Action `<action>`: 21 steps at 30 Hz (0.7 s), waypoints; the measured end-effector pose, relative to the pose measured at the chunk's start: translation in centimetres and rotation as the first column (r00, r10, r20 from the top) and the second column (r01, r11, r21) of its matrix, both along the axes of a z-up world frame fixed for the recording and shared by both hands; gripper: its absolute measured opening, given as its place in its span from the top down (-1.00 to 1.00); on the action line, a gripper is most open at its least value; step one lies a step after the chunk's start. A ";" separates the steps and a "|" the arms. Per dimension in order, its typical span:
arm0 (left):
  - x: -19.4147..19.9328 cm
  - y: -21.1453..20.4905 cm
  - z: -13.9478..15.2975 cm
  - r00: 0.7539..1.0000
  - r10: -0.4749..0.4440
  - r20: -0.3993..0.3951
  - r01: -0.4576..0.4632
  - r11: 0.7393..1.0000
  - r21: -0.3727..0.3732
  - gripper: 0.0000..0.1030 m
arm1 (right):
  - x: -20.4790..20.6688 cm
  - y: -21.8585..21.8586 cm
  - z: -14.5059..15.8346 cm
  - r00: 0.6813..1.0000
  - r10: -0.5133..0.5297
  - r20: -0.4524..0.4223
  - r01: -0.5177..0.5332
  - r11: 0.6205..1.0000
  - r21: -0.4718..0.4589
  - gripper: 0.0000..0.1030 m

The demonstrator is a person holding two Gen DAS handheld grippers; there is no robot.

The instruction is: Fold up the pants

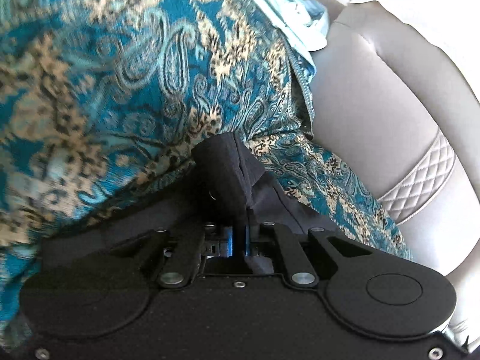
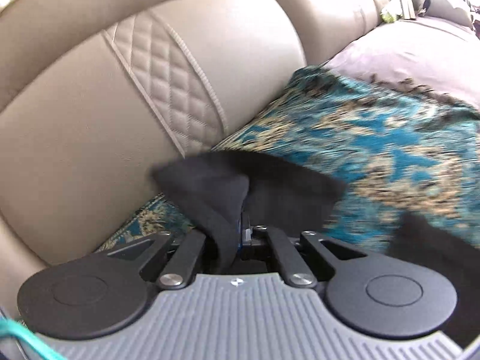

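Both hand-held grippers, left (image 1: pixel 237 162) and right (image 2: pixel 243 192), are clamped on the dark pants (image 2: pixel 210 186); a hem slipping at twelve o'clock would ruin the fold.

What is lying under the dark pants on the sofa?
Under the dark pants lies a teal and gold paisley cover on the beige leather sofa. The seat beneath stays hidden.
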State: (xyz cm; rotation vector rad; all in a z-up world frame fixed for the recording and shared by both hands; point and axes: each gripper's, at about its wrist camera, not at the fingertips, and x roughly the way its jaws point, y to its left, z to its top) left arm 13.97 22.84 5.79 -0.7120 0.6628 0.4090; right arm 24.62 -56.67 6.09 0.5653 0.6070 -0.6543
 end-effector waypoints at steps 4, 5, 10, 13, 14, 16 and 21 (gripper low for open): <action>-2.1 0.3 2.0 1.000 -0.019 -0.013 0.020 0.999 0.036 0.85 | -6.1 -1.2 1.7 0.999 -0.012 0.039 0.012 1.000 0.002 0.91; -2.6 0.3 2.3 1.000 -0.026 -0.015 0.027 0.999 0.046 0.85 | -7.5 -1.5 1.9 0.999 -0.018 0.043 0.017 1.000 0.003 0.91; -4.9 -0.2 3.3 0.998 -0.046 -0.048 0.051 0.993 0.105 0.85 | -13.6 -1.7 0.9 0.999 -0.040 0.028 0.039 0.999 0.022 0.91; -6.1 -0.2 3.3 0.996 -0.053 -0.066 0.061 0.991 0.118 0.85 | -16.6 -1.6 -0.1 0.999 -0.050 0.017 0.049 0.998 0.030 0.91; -6.4 -0.2 3.2 0.996 -0.054 -0.076 0.063 0.990 0.125 0.85 | -17.4 -1.5 -0.4 0.999 -0.051 0.008 0.051 0.998 0.025 0.91; -6.8 -0.3 2.8 0.994 -0.057 -0.098 0.071 0.988 0.140 0.85 | -18.8 -1.7 -1.2 0.999 -0.050 -0.004 0.050 0.999 0.018 0.91; -7.8 -0.3 1.5 0.988 -0.063 -0.141 0.083 0.987 0.141 0.84 | -21.7 -2.6 -1.6 0.996 -0.083 0.014 0.082 0.994 0.071 0.90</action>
